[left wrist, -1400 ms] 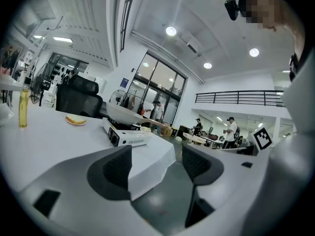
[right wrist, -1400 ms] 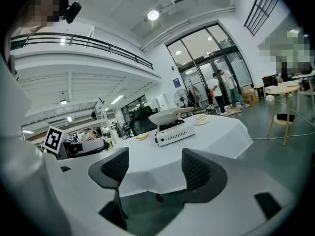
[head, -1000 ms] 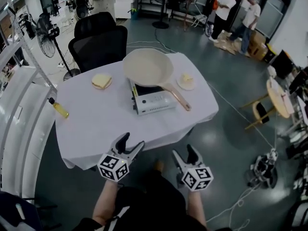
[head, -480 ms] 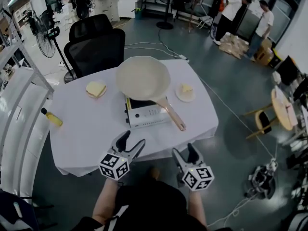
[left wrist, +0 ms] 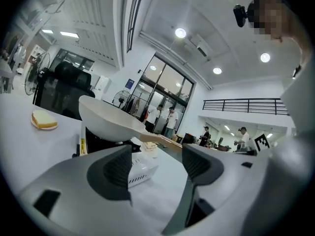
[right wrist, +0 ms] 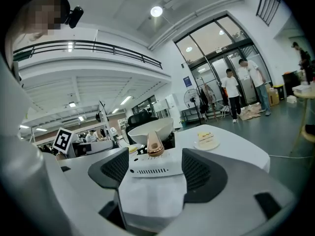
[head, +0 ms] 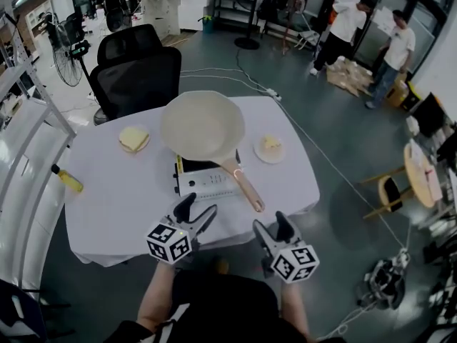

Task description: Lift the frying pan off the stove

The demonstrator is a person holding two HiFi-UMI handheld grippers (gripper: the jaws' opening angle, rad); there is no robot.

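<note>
Head view: cream frying pan [head: 203, 126] seated on portable stove [head: 207, 182] near middle of white-clothed table [head: 121, 199]. Copper-toned handle [head: 247, 189] projecting past stove's front right corner toward near table edge. Plate of bread [head: 133, 138] left of frying pan, small plate with cake slice [head: 270, 148] right of it, yellow bottle [head: 66, 179] lying near left edge. Left gripper [head: 196, 209] and right gripper [head: 272, 225] held at near table edge, apart from frying pan and stove, fingers of both spread.

Left gripper view: left gripper [left wrist: 156, 163] with jaws wide apart, nothing held. Frying pan [left wrist: 106, 124] ahead on black burner, white casing of portable stove [left wrist: 141, 167] showing through the gap, no contact. Plate of bread [left wrist: 44, 120] at far left.

Right gripper view: right gripper [right wrist: 156, 171] with jaws wide apart, nothing held. End of handle [right wrist: 155, 145] centred above the gap, pointing at camera, untouched. Frying pan [right wrist: 150, 128] behind it. Small plate with cake slice [right wrist: 205, 141] to right.
</note>
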